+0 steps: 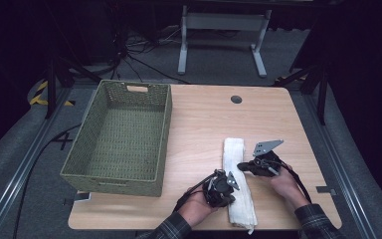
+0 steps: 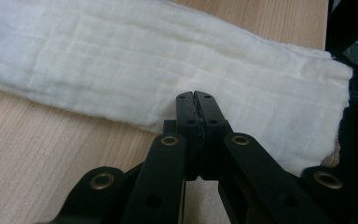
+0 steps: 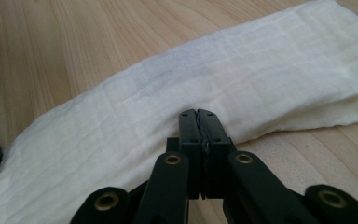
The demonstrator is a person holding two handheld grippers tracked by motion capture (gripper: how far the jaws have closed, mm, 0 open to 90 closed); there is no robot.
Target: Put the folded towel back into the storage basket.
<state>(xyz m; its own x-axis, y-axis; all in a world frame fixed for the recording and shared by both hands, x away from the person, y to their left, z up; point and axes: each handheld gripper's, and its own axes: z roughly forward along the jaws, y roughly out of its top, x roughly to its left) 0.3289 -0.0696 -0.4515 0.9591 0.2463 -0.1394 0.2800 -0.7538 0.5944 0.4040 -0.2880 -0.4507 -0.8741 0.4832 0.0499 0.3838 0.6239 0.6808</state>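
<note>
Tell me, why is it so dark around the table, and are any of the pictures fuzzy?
High view: light falls on the table and basket, the room behind stays black. Left gripper view: the towel is bright and sharp, the near claw parts soft. Right gripper view: the towel blurs slightly toward the far end.

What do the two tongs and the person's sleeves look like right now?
Both tongs, left and right, are black, with brass-coloured rivets on the linkage arms. A grey three-cornered plate tops the right one, a smaller grey plate the left. Black cables trail back. The sleeves are dark plaid.
</note>
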